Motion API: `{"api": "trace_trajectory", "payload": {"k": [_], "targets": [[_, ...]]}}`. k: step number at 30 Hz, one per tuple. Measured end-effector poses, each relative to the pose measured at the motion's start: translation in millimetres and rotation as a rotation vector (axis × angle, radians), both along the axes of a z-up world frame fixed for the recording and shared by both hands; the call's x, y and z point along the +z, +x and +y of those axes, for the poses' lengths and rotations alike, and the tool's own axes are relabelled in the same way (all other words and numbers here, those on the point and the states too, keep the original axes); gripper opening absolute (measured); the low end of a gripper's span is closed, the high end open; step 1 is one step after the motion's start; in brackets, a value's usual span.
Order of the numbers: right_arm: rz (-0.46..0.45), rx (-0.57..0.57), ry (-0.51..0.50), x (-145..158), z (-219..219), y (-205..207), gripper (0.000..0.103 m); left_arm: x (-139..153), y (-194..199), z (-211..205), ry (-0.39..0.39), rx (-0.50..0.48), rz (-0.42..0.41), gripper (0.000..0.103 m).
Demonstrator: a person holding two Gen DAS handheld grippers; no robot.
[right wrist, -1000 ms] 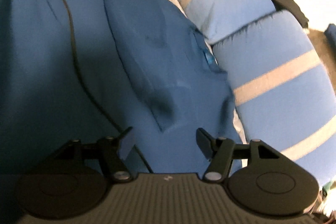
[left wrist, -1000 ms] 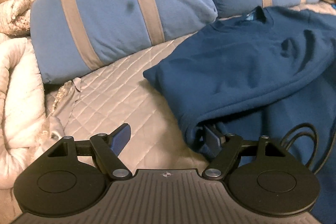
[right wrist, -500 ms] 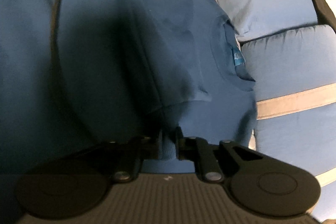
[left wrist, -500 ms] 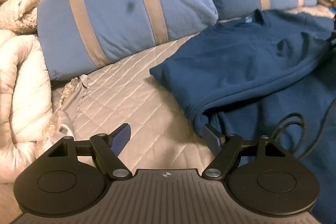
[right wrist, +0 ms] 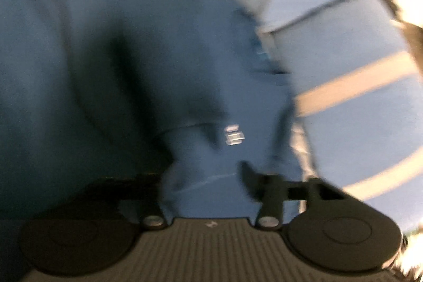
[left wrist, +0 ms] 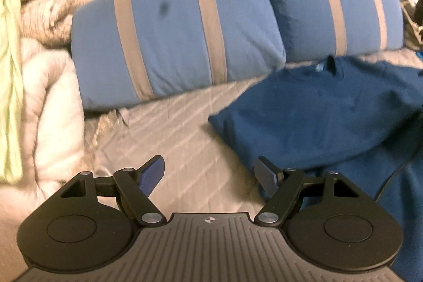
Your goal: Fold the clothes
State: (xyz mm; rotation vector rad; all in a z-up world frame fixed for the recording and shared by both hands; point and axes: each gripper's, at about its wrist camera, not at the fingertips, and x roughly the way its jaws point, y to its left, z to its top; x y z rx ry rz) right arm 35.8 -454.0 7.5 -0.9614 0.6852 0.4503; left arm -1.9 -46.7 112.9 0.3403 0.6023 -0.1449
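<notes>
The soft, limp blue sweatshirt (left wrist: 330, 107) is spread on the quilted bed (left wrist: 185, 139) below the striped pillows (left wrist: 174, 38), best pinched at a folded edge, while both jaws are held wide open and empty, the right gripper's (right wrist: 206, 176) having just been opening.

Blue shirt (left wrist: 330, 118) on quilt (left wrist: 185, 139), 2 pillows (left wrist: 171, 44) behind.

Surface: a bed with a grey quilted cover (left wrist: 169, 134), stitched in a diamond pattern.
At the head: two blue pillows with grey stripes (left wrist: 174, 38), lying side by side.
On the right: a dark blue shirt (left wrist: 317, 118), spread flat, its collar just beside the pillows.
On the left: a white padded blanket (left wrist: 50, 107), bunched up at the edge.
</notes>
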Motion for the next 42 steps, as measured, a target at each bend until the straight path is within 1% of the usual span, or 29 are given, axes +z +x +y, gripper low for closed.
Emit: {"api": "trace_trajectory", "payload": {"k": [4, 5, 6, 9, 11, 16, 20, 25, 28, 33, 35, 37, 38, 40, 42], "targets": [[-0.075, -0.14, 0.158, 40.5, -22.5, 4.1, 0.093, 36.2, 0.8, -12.3, -0.049, -0.022, -0.05, 0.076], [-0.093, -0.174, 0.2, 50.9, -29.0, 2.9, 0.099, 44.8, 1.1, -16.3, -0.064, -0.03, -0.064, 0.076], [-0.111, -0.208, 0.242, 61.1, -35.4, 1.9, 0.103, 52.7, 1.1, -21.1, -0.075, -0.04, -0.081, 0.076], [-0.139, -0.292, 0.344, 85.7, -52.2, -0.3, 0.103, 74.0, 2.3, -37.3, -0.099, -0.07, -0.133, 0.076], [-0.164, -0.337, 0.394, 98.5, -62.2, 0.2, 0.103, 85.7, 3.9, -49.2, -0.111, -0.088, -0.166, 0.076], [-0.273, -0.431, 0.453, 120.0, -83.6, 6.3, 0.103, 108.6, 15.1, -81.9, -0.139, -0.128, -0.216, 0.076], [-0.313, -0.535, 0.54, 137.5, -102.5, 15.4, 0.103, 128.8, 21.7, -102.4, -0.177, -0.15, -0.249, 0.076], [-0.364, -0.62, 0.627, 166.3, -130.4, 16.0, 0.103, 158.5, 23.7, -119.0, -0.25, -0.158, -0.28, 0.076], [-0.428, -0.664, 0.652, 188.8, -148.6, 17.7, 0.103, 180.8, 29.1, -129.6, -0.308, -0.153, -0.297, 0.076], [-0.532, -0.728, 0.674, 228.6, -179.4, 11.5, 0.103, 208.6, 34.6, -148.5, -0.364, -0.142, -0.33, 0.077], [-0.58, -0.746, 0.678, 244.9, -192.6, 3.2, 0.103, 208.6, 34.0, -155.5, -0.385, -0.151, -0.337, 0.077], [-0.619, -0.762, 0.685, 257.9, -205.9, -7.4, 0.103, 207.7, 33.4, -162.4, -0.406, -0.162, -0.344, 0.081], [-0.638, -0.772, 0.69, 264.1, -213.1, -13.3, 0.103, 203.6, 32.8, -166.0, -0.414, -0.17, -0.341, 0.085], [-0.656, -0.782, 0.688, 270.3, -224.8, -24.2, 0.103, 188.7, 30.4, -174.1, -0.423, -0.183, -0.328, 0.085], [-0.662, -0.798, 0.684, 270.2, -235.9, -38.0, 0.103, 167.7, 27.8, -183.5, -0.417, -0.194, -0.3, 0.085]]}}
